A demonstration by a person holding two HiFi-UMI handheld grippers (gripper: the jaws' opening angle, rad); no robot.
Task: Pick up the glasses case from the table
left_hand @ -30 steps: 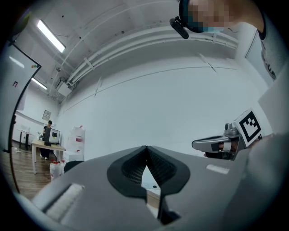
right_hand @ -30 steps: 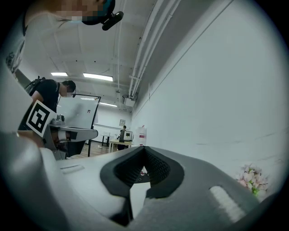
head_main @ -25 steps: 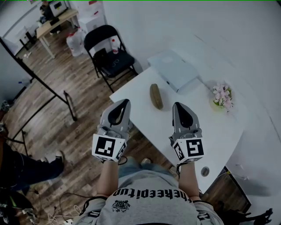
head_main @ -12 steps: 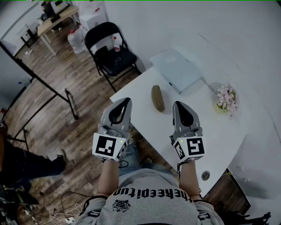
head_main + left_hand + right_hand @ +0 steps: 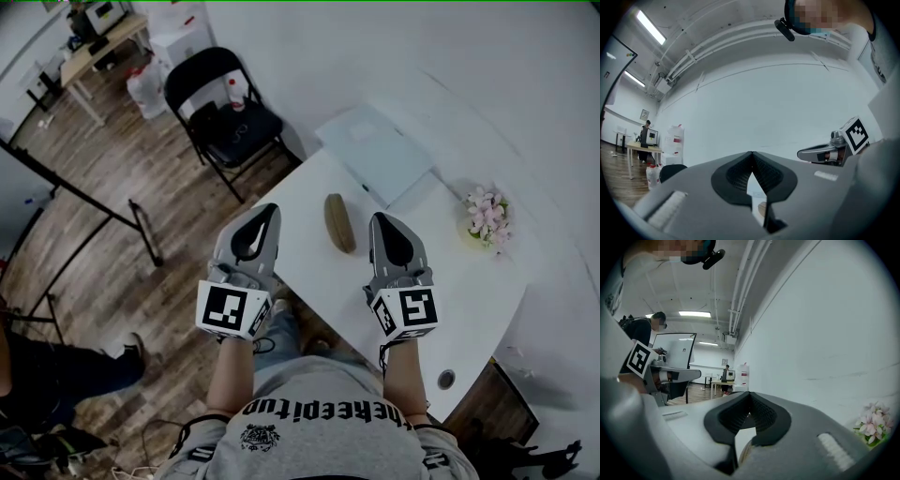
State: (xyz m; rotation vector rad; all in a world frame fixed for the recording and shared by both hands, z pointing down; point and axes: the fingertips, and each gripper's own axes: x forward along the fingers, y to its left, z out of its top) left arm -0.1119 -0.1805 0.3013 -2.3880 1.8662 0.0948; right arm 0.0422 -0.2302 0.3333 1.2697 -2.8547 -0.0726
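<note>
Approach step: my left claw (image 5: 266,212) and right claw (image 5: 382,221) are both pressed together, empty, the glasses case (image 5: 339,223) lies mid-frame on the table (image 5: 450,281) between them, untouched, so next I'd spread one claw and reach in.

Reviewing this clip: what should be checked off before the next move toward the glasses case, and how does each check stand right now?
1. Glasses case lying free on the table, in plain sight: ok.
2. Room around the case: ok. The white box and the flowers stand apart from it.
3. Right tongs open for a grasp: not ok. They are shut and empty.
4. Left tongs open: not ok. They are shut and empty.
5. Tongs on the case: not ok. Neither touches it; in the head view it lies between the two.
6. Height of the tongs over the table: cannot tell.
</note>
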